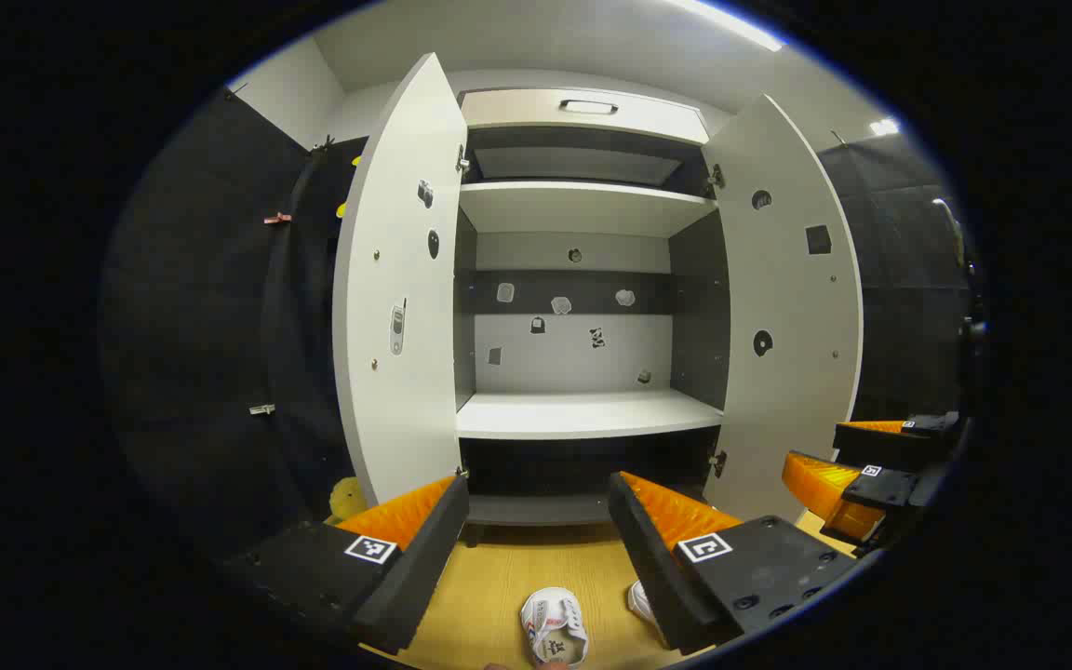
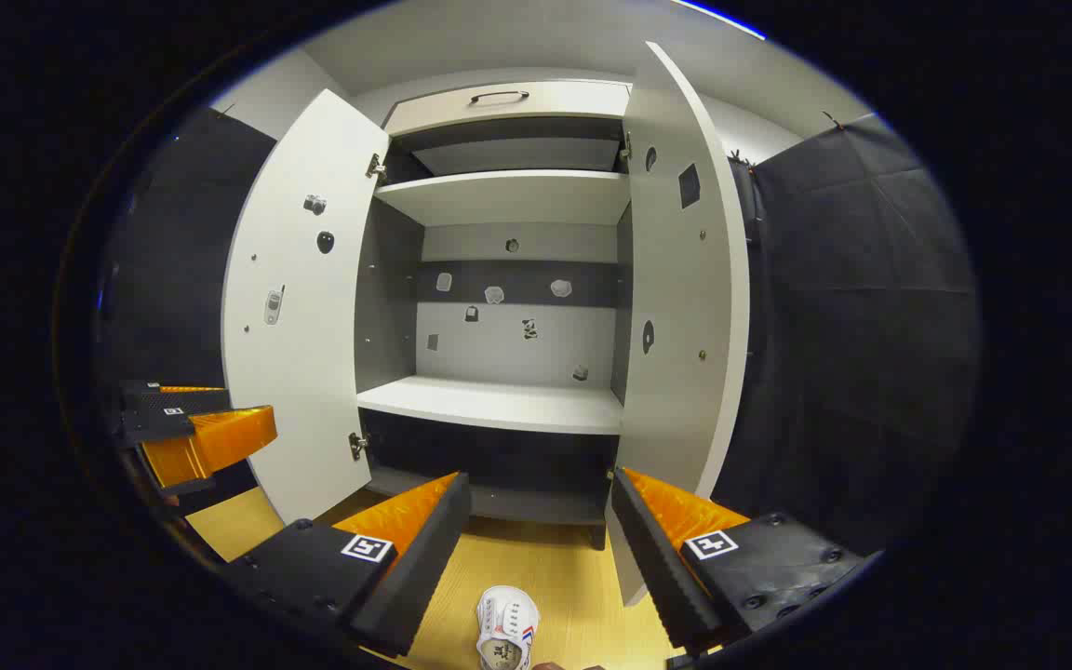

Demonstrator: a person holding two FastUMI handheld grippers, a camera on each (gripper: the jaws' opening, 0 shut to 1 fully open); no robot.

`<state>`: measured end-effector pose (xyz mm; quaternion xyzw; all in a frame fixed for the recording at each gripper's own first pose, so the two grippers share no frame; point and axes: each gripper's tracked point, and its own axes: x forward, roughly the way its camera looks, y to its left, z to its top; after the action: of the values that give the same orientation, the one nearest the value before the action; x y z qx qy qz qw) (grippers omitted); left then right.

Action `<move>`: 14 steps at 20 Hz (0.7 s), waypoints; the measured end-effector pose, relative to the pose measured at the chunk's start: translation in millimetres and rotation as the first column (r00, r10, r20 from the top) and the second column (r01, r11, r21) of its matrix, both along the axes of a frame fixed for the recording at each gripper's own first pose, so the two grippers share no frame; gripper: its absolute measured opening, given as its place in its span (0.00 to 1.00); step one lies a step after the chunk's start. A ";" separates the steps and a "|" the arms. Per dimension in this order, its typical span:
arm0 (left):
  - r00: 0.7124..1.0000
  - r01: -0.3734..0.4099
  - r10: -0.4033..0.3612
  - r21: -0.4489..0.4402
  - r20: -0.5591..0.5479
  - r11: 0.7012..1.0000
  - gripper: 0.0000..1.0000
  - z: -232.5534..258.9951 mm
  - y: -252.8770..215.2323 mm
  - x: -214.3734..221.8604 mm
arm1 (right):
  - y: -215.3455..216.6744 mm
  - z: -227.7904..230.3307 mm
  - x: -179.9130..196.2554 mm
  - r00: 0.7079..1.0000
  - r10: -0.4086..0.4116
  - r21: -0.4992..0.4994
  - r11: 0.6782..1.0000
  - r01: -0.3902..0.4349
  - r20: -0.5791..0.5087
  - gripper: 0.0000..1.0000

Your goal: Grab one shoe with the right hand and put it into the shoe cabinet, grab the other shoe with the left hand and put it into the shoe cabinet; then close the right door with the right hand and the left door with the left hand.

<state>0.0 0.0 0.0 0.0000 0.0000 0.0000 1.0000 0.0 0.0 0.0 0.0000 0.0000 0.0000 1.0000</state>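
Plainly, both my left claw [image 1: 538, 549] and right claw [image 2: 541, 549] hang released before the shoe cabinet [image 1: 582, 414], the shoes [image 1: 555, 628] lying on the floor below its open doors, so a careless reach could nudge one away.

Booth evenly, brightly lit by ceiling strip lights [image 1: 731, 23] above the shoe cabinet [image 1: 582, 414]. Lower cabinet recess left in shadow. Doors bowed by fisheye distortion toward the edges. Focus sharp; no glare noted.
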 end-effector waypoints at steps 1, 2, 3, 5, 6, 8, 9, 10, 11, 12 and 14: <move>1.000 0.005 -0.005 0.006 -0.005 1.000 0.94 -3.6 4.9 -0.3 | 2.9 1.3 0.1 1.000 -0.013 0.006 1.000 0.013 0.003 0.98; 1.000 0.013 -0.013 0.009 -0.009 1.000 0.94 -6.7 8.2 -1.1 | 5.6 0.1 -1.1 1.000 -0.022 0.012 1.000 0.022 0.003 0.98; 1.000 0.026 -0.026 0.010 -0.015 1.000 0.94 -11.2 10.1 -1.7 | 9.3 -1.1 -1.9 1.000 -0.031 0.009 0.999 0.031 0.002 0.98; 0.999 0.044 -0.044 0.019 -0.018 0.999 0.94 -16.3 15.0 -2.9 | 9.7 -4.2 -5.5 0.998 -0.058 0.001 0.998 0.058 -0.001 0.98; 0.998 0.054 -0.054 0.024 -0.019 0.998 0.94 -17.5 16.6 -3.7 | 11.4 -5.5 -8.6 0.998 -0.069 0.006 0.998 0.069 -0.005 0.98; 0.997 0.080 -0.080 0.028 -0.013 0.996 0.94 -18.9 17.4 -5.2 | 17.4 -9.8 -13.9 0.997 -0.080 0.021 0.997 0.081 -0.016 0.98; 0.995 0.096 -0.095 0.029 -0.010 0.995 0.94 -20.4 17.7 -5.7 | 20.4 -12.7 -16.1 0.996 -0.086 0.021 0.996 0.086 -0.022 0.98; 0.994 0.113 -0.113 0.030 -0.008 0.993 0.94 -21.5 16.9 -6.6 | 23.5 -16.1 -19.0 0.996 -0.089 0.018 0.996 0.090 -0.028 0.98; 0.992 0.128 -0.128 0.030 -0.005 0.991 0.94 -22.8 16.2 -7.3 | 25.5 -17.9 -21.9 0.995 -0.094 0.012 0.995 0.095 -0.032 0.98; 0.990 0.143 -0.143 0.031 -0.001 0.989 0.94 -23.8 14.9 -8.3 | 26.5 -18.2 -24.0 0.994 -0.102 0.010 0.995 0.103 -0.029 0.98; 0.987 0.159 -0.159 0.040 -0.004 0.986 0.94 -26.9 14.9 -8.7 | 29.5 -18.6 -27.2 0.993 -0.111 0.016 0.994 0.111 -0.031 0.98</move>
<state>-8.7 14.9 -26.9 0.0201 0.0002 -0.0799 0.9966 -27.2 29.5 -18.6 0.0090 0.0149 -0.0555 0.9983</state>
